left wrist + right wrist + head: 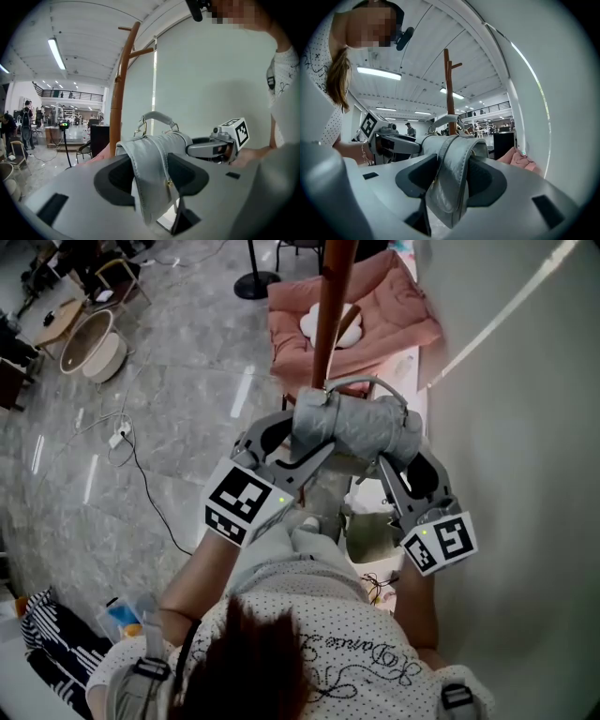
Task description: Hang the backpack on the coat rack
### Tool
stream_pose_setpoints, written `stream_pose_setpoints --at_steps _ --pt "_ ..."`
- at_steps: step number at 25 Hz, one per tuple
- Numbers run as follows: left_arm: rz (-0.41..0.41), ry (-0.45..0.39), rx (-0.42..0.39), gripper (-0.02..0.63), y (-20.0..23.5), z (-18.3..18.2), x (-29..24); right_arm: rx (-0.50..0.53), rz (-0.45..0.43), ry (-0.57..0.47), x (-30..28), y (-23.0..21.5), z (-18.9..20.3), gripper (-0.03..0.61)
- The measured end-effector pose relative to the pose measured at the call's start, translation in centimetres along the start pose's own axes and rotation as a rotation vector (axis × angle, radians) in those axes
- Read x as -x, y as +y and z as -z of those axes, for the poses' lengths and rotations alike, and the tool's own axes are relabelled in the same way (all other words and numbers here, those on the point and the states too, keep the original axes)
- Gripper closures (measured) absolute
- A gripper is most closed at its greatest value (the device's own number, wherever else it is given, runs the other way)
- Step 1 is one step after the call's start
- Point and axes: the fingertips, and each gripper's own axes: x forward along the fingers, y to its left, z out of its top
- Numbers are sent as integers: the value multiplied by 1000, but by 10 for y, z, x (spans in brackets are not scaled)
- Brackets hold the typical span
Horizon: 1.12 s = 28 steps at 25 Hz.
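Note:
A small grey backpack point(356, 424) hangs in the air between both grippers, right in front of the wooden coat rack pole point(330, 310). My left gripper point(298, 457) is shut on one grey shoulder strap point(150, 180). On the other side my right gripper point(394, 460) is shut on the second strap point(452, 183). The backpack's top handle point(159, 117) stands up, close to the pole point(119, 93). The rack's pegs point(140, 50) branch off well above the handle. In the right gripper view the pole point(450, 93) rises just behind the handle point(443, 119).
A white wall point(525, 427) stands close on the right. A pink padded chair point(375, 306) with a white cushion sits behind the pole. A cable and power strip point(119, 439) lie on the marble floor at left, a round basket point(89, 343) beyond.

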Motion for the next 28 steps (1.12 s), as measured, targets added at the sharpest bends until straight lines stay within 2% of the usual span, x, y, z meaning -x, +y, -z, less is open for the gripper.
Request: stream_pose_setpoints --at_steps 7,18,22,28 --pt "13 -42 -9 402 -3 -14 3 -2 10 -9 5 3 -6 383" --pt "66 26 31 402 -18 13 -22 -43 66 39 18 -17 19 382" --pt "49 7 49 402 -16 16 -29 -46 64 56 17 -21 27 382" --pt "6 28 85 402 -13 31 -40 -51 44 88 9 -35 41 379"
